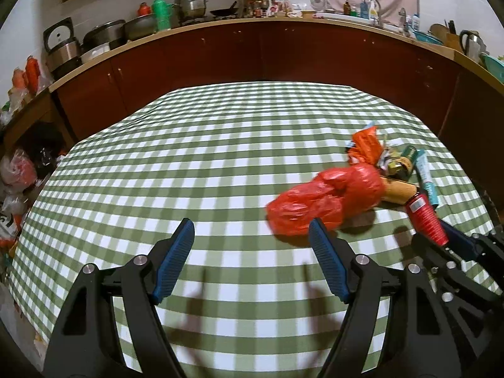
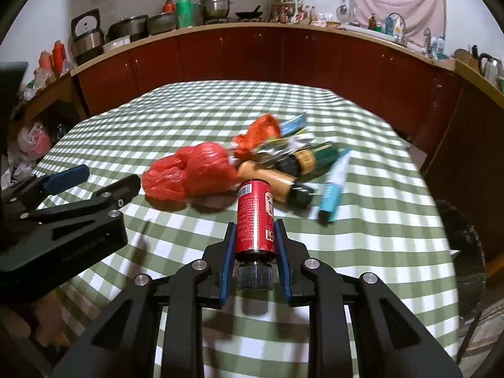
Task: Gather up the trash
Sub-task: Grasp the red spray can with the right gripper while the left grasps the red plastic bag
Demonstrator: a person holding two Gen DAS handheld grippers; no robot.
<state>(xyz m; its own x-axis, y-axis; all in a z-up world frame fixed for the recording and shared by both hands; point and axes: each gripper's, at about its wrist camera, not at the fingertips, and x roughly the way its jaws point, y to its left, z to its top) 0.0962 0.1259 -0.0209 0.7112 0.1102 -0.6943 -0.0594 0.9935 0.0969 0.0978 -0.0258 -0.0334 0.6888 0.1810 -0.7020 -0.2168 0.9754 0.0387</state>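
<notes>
From the left wrist, the left hand-held gripper [image 1: 252,233] hangs over the desk [image 1: 195,170], which wears a green-and-white checked cloth. Its two blue-padded fingers stand wide apart with only bare cloth between them; nothing is held. Just beyond the right-hand finger lies a crumpled red plastic bag [image 1: 324,200], near that fingertip but apart from it as far as the view shows. Behind the bag sits a small heap of trash: an orange wrapper [image 1: 365,146], a dark green bottle [image 1: 409,154], a brown bottle [image 1: 400,190] and a white-and-teal tube [image 1: 426,178]. At the right edge the right hand-held gripper [image 1: 447,241] reaches in, clamped on a red bottle [image 1: 425,215].

From the right wrist, the right hand-held gripper [image 2: 255,230] has its blue pads pressed against both sides of the red bottle [image 2: 255,220], near the capped end; the black ribbed cap points back toward the camera and the bottle's base points out at the heap. The red plastic bag [image 2: 192,174] lies on the desk [image 2: 362,236] ahead and to the left. The orange wrapper [image 2: 258,135], the brown bottle [image 2: 267,178], the dark green bottle [image 2: 315,154] and the tube [image 2: 334,186] crowd together behind and to the right of the bottle. The left hand-held gripper [image 2: 104,178] enters from the left edge, fingers apart, near the bag.
</notes>
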